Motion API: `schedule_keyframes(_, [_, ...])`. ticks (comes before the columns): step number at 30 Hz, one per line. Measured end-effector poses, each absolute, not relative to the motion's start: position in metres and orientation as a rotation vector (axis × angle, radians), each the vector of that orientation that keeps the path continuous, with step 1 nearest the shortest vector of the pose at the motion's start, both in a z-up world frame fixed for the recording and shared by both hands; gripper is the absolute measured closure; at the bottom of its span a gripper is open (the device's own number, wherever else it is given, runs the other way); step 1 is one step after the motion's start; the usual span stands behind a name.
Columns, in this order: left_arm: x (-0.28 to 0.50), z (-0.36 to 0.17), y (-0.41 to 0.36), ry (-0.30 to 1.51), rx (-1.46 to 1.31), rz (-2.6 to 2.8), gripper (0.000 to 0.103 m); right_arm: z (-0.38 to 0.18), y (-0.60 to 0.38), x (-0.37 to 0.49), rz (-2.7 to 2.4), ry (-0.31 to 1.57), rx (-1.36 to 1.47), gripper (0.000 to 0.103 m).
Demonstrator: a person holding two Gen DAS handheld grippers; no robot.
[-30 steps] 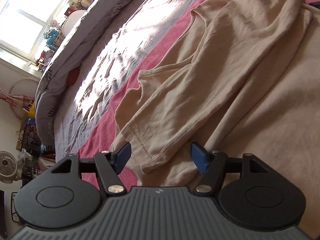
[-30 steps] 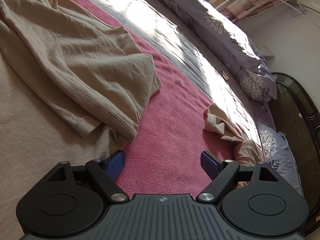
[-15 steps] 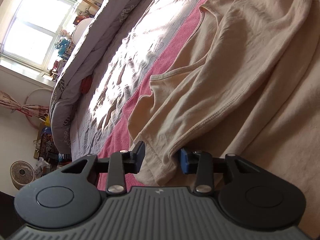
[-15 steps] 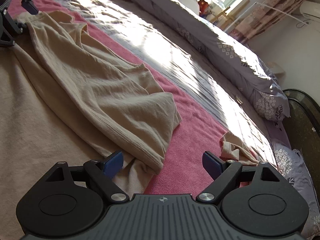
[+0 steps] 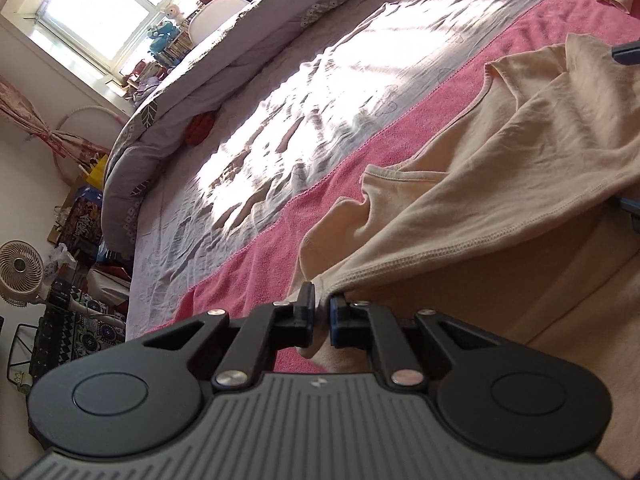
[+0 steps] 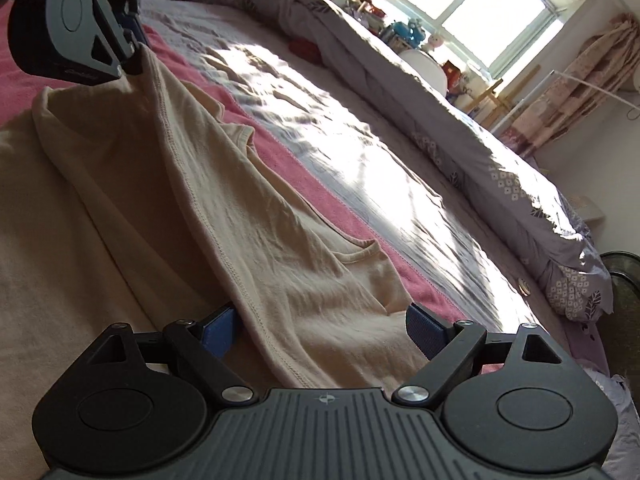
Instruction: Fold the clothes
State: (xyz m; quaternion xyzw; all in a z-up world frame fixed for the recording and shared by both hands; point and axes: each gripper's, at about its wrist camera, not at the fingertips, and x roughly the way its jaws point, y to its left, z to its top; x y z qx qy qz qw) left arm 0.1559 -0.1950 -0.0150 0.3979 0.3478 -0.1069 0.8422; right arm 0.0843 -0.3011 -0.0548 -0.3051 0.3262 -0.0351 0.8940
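Here the left gripper (image 5: pixel 322 314) is clamped on a hemmed corner of the beige shirt (image 5: pixel 500 168), lifting it off the bed. The right gripper (image 6: pixel 320 330) sits low with its fingers spread wide, the shirt's near hem lying between them ungripped. Beneath lies a pink towel (image 5: pixel 256 264) over a grey sheet (image 6: pixel 360 152); a bright window (image 6: pixel 468 12) stands far behind.
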Motion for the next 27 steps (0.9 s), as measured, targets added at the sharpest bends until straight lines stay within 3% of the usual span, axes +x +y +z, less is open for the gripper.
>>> schedule_keyframes(7, [0.15,-0.025,-0.185,0.778,0.84,-0.212,0.092,-0.075,-0.373,0.072,-0.37,0.785,-0.68,0.015])
schedule_keyframes(10, [0.144,-0.036,-0.184,0.809,0.863,-0.227,0.087,-0.076,-0.403,0.064,-0.427,0.827,-0.611,0.014])
schedule_keyframes(27, [0.132,-0.059,-0.177,0.822,0.993,-0.297,0.082,-0.082,-0.413,0.049,-0.403,0.837,-0.572,0.015])
